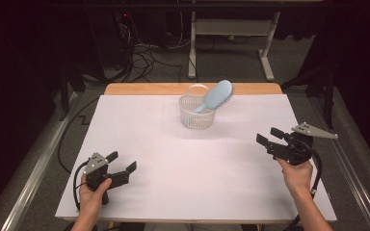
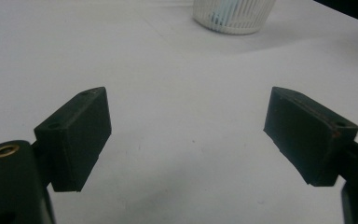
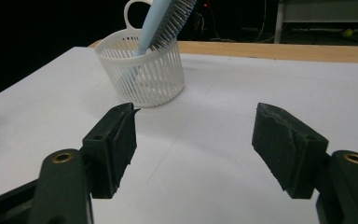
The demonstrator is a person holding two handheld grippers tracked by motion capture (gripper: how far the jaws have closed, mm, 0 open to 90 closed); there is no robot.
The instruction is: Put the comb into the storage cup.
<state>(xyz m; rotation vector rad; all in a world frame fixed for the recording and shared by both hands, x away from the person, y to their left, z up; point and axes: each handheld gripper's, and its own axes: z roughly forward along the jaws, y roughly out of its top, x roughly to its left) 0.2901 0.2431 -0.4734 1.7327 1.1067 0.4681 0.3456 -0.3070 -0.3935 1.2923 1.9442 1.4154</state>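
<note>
Left tool (image 1: 124,162) held low at near-left of desk (image 1: 139,125), jaws spread apart, nothing between. Right tool (image 1: 269,135) held at right edge, jaws likewise apart. One white basket (image 1: 197,115) seen far-centre; one blue hairbrush (image 1: 215,96) stood tilted inside.

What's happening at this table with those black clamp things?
A person sits at a white table with a hand-held gripper in each hand. The left hand-held gripper and the right hand-held gripper are both open and hold nothing. Farther back, a light blue hairbrush stands handle-down in a small white basket, leaning over its rim. Neither gripper touches it.
</note>
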